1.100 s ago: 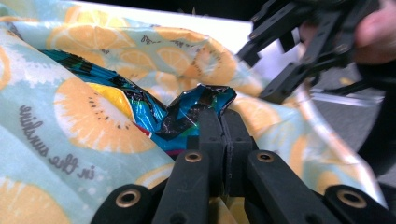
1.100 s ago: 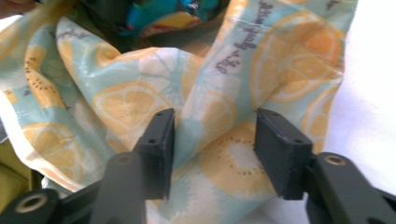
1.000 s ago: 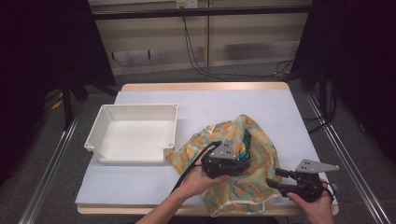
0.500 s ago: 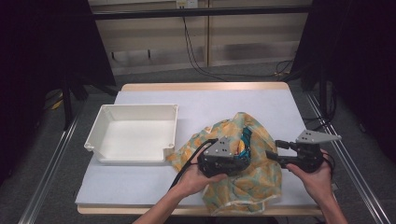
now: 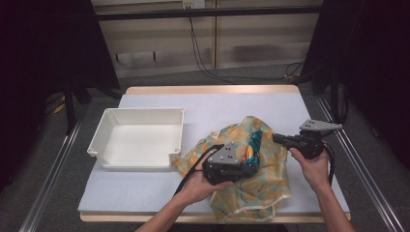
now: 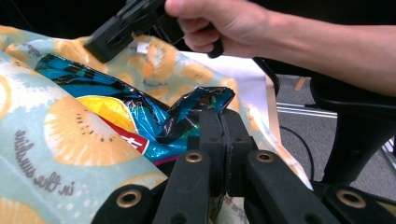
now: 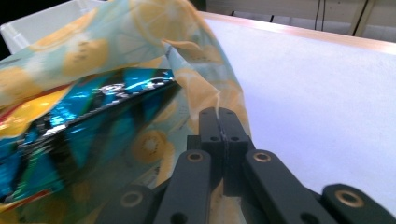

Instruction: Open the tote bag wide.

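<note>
The bag [image 5: 241, 174] — a soft cloth one printed with orange slices — lies crumpled on the white mat [image 5: 270, 111] at the near right of the table, just right of the white tray [image 5: 138, 140], which sits at the mat's left. A shiny blue, yellow and red snack packet [image 5: 255, 142] shows in the bag's mouth, partly wrapped by the cloth. In the high view the left gripper [image 5: 249, 166] sits over the middle of the bag, held from the near side by the left hand [image 5: 200, 181]. In the left gripper view its jaws are pressed together with a crinkled corner of the packet [image 6: 201, 100] pinched at their tips; whether cloth is caught there too I cannot tell. The right gripper [image 5: 278, 138] comes in from the right, level with the bag's far right edge, held by the right hand [image 5: 312, 166]. Its jaws have just been closing — in the right gripper view they now stand tight together [image 7: 223, 126] with a fold of the bag's edge [image 7: 205, 93] clamped between them, and the packet [image 7: 70, 121] lies to the left inside the cloth. The mat to the right of these jaws is bare [image 7: 327, 93]. In the left gripper view the right hand [image 6: 219, 23] and its gripper [image 6: 121, 28] show above the bag's far side.
</note>
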A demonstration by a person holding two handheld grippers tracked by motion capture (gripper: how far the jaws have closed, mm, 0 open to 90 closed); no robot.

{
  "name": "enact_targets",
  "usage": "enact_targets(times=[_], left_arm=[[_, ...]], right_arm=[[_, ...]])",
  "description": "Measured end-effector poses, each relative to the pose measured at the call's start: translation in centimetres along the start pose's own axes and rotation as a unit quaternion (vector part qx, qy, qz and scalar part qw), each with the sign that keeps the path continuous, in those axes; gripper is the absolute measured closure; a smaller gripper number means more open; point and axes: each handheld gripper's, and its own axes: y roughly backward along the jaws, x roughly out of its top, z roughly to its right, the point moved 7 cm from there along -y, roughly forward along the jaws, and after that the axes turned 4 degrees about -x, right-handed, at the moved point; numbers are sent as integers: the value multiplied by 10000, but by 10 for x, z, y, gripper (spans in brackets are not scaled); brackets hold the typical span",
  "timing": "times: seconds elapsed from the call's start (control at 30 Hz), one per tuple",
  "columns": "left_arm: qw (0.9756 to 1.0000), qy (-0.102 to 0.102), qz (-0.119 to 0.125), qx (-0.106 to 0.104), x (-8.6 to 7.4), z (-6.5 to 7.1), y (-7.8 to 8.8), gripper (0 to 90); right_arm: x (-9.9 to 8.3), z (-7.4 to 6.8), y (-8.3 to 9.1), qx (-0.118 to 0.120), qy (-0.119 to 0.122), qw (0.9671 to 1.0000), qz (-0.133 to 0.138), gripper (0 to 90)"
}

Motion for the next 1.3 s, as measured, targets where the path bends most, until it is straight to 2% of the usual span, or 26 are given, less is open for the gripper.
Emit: enact_targets(times=[0.13,0.23,0.33,0.4,0.53,0.77,1.0,1.1,1.3], left_arm=[[10000,-6,84,-17,5,1,3,892],[9998,10,182,-14,9,0,5,893],[9998,-62,190,-23,12,0,9,895],[9996,-18,287,-1,15,0,11,895],[9988,76,475,5,22,-4,14,896],[9976,111,681,2,37,-9,17,897],[9971,122,749,46,45,-17,24,899],[9962,121,858,18,51,-21,27,900],[9951,209,971,28,60,-29,34,900]], right_arm=[[-5,5,-5,-65,-34,10000,-51,900],[-8,3,-9,-55,3,9999,-119,900],[-10,1,-12,-40,28,9998,-180,900],[-10,0,-13,12,61,9998,-188,900],[-10,-4,-12,73,74,9998,-164,900],[-5,-11,-10,164,139,9997,-67,900],[-5,-14,-9,212,173,9996,-64,900],[-5,-14,-10,221,170,9996,-60,900],[-3,-15,-8,259,164,9995,-26,900]])
